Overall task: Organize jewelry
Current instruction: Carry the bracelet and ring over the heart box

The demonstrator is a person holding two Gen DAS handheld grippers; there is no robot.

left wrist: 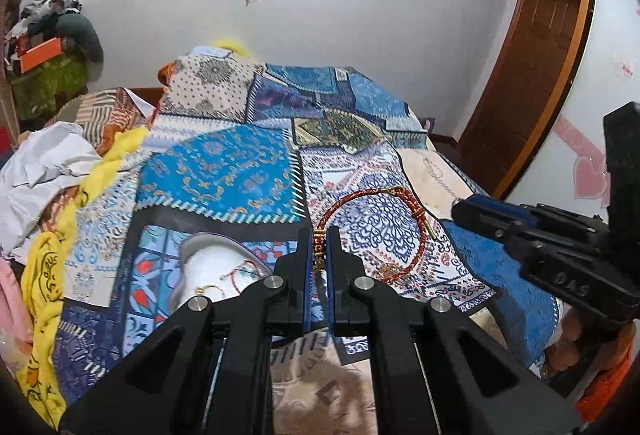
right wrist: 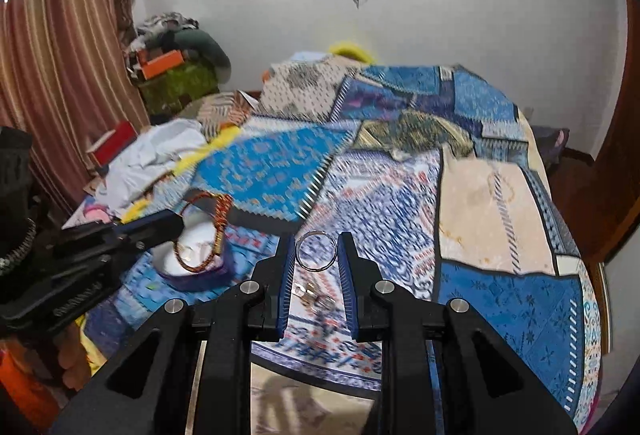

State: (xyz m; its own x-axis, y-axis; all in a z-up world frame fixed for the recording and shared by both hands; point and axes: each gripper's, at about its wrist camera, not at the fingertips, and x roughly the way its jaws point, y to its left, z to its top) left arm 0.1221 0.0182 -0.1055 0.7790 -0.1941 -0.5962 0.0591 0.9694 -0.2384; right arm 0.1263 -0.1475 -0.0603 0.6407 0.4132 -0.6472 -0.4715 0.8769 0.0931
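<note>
Now the left claw (left wrist: 319,235) is closed on a red and gold braided bracelet (left wrist: 372,223); its two blue pads pinch the beaded part, and the rest of the loop hangs out in front, above the patterned bed cover (left wrist: 224,171). In the right wrist view the same bracelet (right wrist: 204,231) hangs over a round white dish with a blue wall (right wrist: 192,275), which lies on the bed.

Next, the right claw (right wrist: 316,247) is clamped on one silver ring (right wrist: 316,250). The ring stands upright between the two blue pads, and both pads touch its rim, so the jaws stay apart only by the width of the ring. Below it, between the fingers, one or two small silver pieces (right wrist: 314,297) lie on the cover; they are blurred and I cannot tell what they are.

Inside the dish (left wrist: 216,259) I count one thin gold hoop (left wrist: 208,290) and one thin reddish string bracelet (left wrist: 240,271). So two bracelets, one ring and one hoop are visible.
</note>
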